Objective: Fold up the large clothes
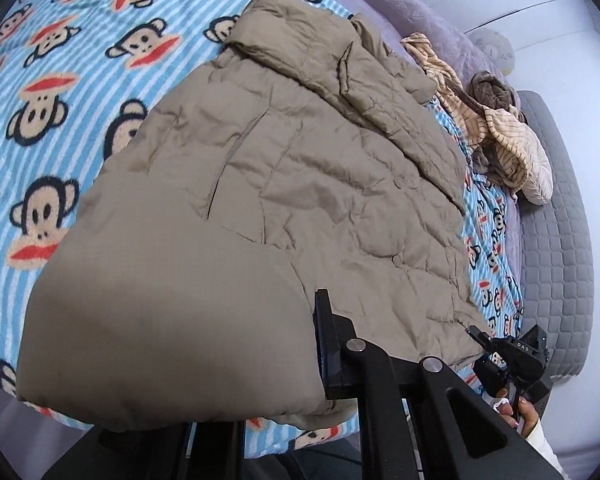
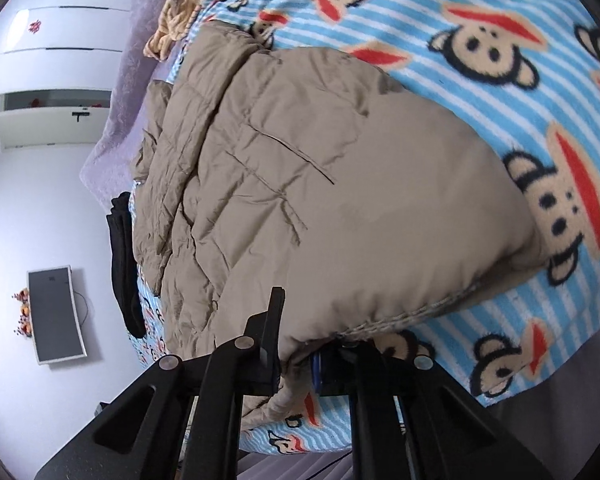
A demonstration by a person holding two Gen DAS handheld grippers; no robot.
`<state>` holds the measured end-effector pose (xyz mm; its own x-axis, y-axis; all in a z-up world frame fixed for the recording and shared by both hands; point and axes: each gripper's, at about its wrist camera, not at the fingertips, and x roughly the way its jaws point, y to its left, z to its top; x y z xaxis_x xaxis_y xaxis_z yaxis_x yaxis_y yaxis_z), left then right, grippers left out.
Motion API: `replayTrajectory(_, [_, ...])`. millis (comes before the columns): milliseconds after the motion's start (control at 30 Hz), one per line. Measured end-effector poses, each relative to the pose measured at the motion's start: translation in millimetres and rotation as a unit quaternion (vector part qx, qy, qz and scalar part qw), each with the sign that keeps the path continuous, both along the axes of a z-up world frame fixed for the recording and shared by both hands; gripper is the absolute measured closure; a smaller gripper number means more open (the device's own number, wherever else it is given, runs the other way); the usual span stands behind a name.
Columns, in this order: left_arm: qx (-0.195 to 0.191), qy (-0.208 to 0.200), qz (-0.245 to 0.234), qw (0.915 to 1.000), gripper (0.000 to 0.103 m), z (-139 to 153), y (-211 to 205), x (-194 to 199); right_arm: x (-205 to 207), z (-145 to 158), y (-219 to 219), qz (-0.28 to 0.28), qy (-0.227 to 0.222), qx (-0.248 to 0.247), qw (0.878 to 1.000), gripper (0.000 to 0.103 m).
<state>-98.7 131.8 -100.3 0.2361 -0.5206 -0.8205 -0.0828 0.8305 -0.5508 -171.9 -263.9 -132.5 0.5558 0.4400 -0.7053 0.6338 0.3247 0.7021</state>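
Garment: tan quilted jacket [image 1: 284,184], puffy, lying on the monkey-print blanket [image 1: 60,92] across the bed, near hem toward both cameras, collar end far.
Fold state: one side already turned over the body, judging by the doubled layer along the far edge; near hem bulging up.
Left gripper [image 1: 260,360]: at the jacket's near edge, one of its fingers [image 1: 326,344] pressed against the fabric; the other finger hidden under the cloth, so clamped or merely touching cannot be told.
Right gripper [image 2: 300,344]: fingers [image 2: 272,332] closed on the near hem, fabric bunched between them and spilling out below.
Right gripper in the left view [image 1: 512,356]: at the jacket's near corner, a hand [image 1: 518,410] around its handle.
Step in hand: likely taking hold of the near hem with both grippers for a lengthwise fold.
Next move: probably lifting both corners together, carrying the hem toward the collar, keeping the puffy layers level.
Nearby: striped cream clothes [image 1: 496,132] heaped past the collar, apart from the fold path.
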Motion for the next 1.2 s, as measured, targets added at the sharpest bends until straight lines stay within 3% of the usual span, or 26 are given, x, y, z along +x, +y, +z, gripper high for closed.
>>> replayTrajectory(367, [0.043,-0.061,0.041,0.9964,0.089,50,-20,73,95,44,-41,0.08,-0.046,-0.061,0.994,0.092])
replayTrajectory(567, [0.084,-0.105,0.057,0.9893,0.089,81,-41,133,182,77,-64,0.148,-0.088,-0.113,0.979,0.093])
replayTrajectory(733, [0.098,-0.133,0.066,0.9841,0.089,94,-51,193,256,95,-77,0.174,-0.11,-0.156,0.966,0.093])
replayTrajectory(933, [0.128,-0.126,0.056,0.9821,0.089,70,-59,277,334,80,-87,0.169,-0.1,-0.19,0.962,0.093])
replayTrajectory(1133, [0.184,-0.1,0.026,0.9775,0.089,10,-74,340,384,25,-86,0.162,-0.052,-0.208,0.963,0.093])
replayTrajectory(1200, [0.187,-0.094,0.024,0.9776,0.089,-8,-77,353,393,5,-87,0.159,-0.038,-0.206,0.965,0.093])
